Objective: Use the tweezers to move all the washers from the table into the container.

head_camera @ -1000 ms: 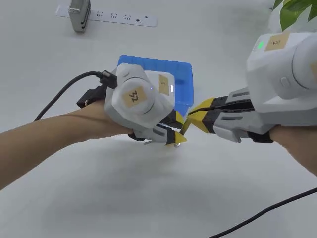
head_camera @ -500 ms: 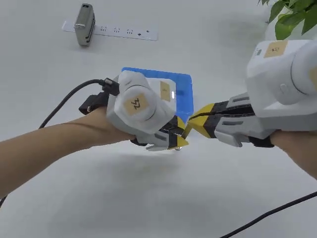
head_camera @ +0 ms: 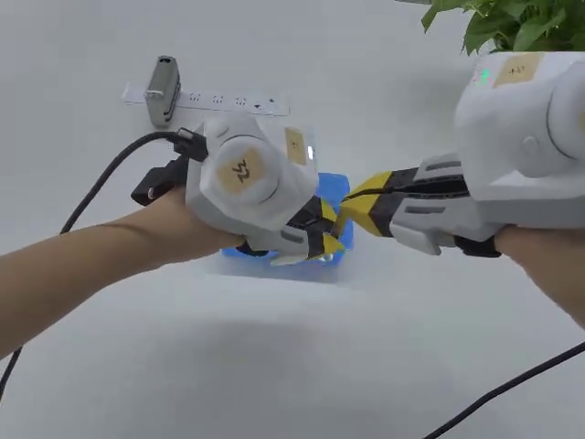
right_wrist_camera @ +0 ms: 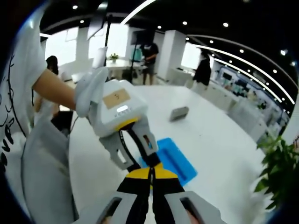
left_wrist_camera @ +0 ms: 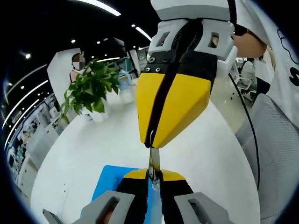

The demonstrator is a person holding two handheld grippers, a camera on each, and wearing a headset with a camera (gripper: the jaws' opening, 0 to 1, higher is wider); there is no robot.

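My left gripper (head_camera: 327, 242) and right gripper (head_camera: 345, 218) meet tip to tip over the front edge of the blue container (head_camera: 336, 187). In the left gripper view a thin metal pair of tweezers (left_wrist_camera: 153, 164) runs from the right gripper's (left_wrist_camera: 150, 143) shut yellow jaws down into my left gripper's (left_wrist_camera: 153, 180) shut jaws. In the right gripper view my right gripper (right_wrist_camera: 150, 175) touches the left gripper's tip (right_wrist_camera: 152, 161), with the blue container (right_wrist_camera: 174, 159) lying behind. Whether the tweezers carry a washer I cannot tell.
A white power strip (head_camera: 224, 99) with a grey adapter (head_camera: 163, 87) lies at the back of the white table. A green plant (head_camera: 512, 23) stands at the back right. Black cables trail at the left (head_camera: 91, 197) and lower right (head_camera: 494, 393).
Both grippers, still joined at the tips, have risen and moved from the table in front of the blue container to above its near edge. The head camera has tilted up too.
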